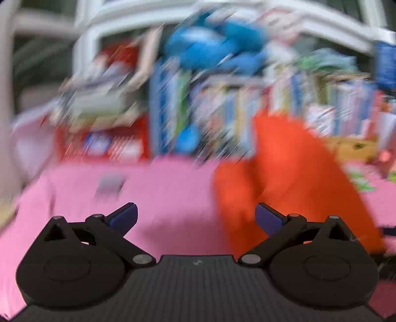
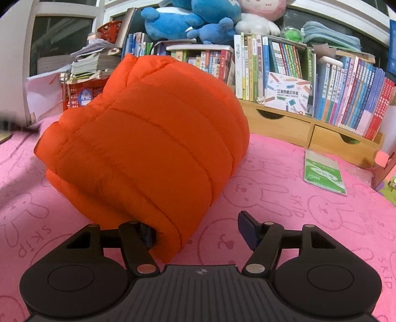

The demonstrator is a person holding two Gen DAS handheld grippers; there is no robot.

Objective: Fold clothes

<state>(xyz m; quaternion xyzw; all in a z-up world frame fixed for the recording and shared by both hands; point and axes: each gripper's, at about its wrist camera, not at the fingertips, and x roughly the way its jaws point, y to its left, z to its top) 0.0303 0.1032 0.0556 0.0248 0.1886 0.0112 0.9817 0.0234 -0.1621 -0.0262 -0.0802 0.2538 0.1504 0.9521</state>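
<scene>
In my right wrist view, my right gripper (image 2: 199,231) sits at the bottom centre of the frame with its jaws apart; the left finger is tucked against the near lower edge of the orange puffer jacket (image 2: 148,138), partly hidden by the fabric, while the right finger stands clear over the bare pink cloth (image 2: 284,198), so nothing is pinched between them. The jacket is folded into a thick quilted bundle that fills the centre and left of this frame, lying on the pink cloth printed with rabbit outlines. To the right of the frame, well apart from the jacket, a small green and white packet (image 2: 324,171) lies flat on the cloth. Behind, along the upper half, runs a wooden shelf of books (image 2: 346,94), with blue plush toys (image 2: 188,19) piled at top centre and a red basket (image 2: 81,91) at the left. My left wrist view is heavily blurred: my left gripper (image 1: 195,218) at the bottom centre has its jaws wide apart with only pink cloth between them, and the orange jacket shows at the right of that frame, behind the right finger.
</scene>
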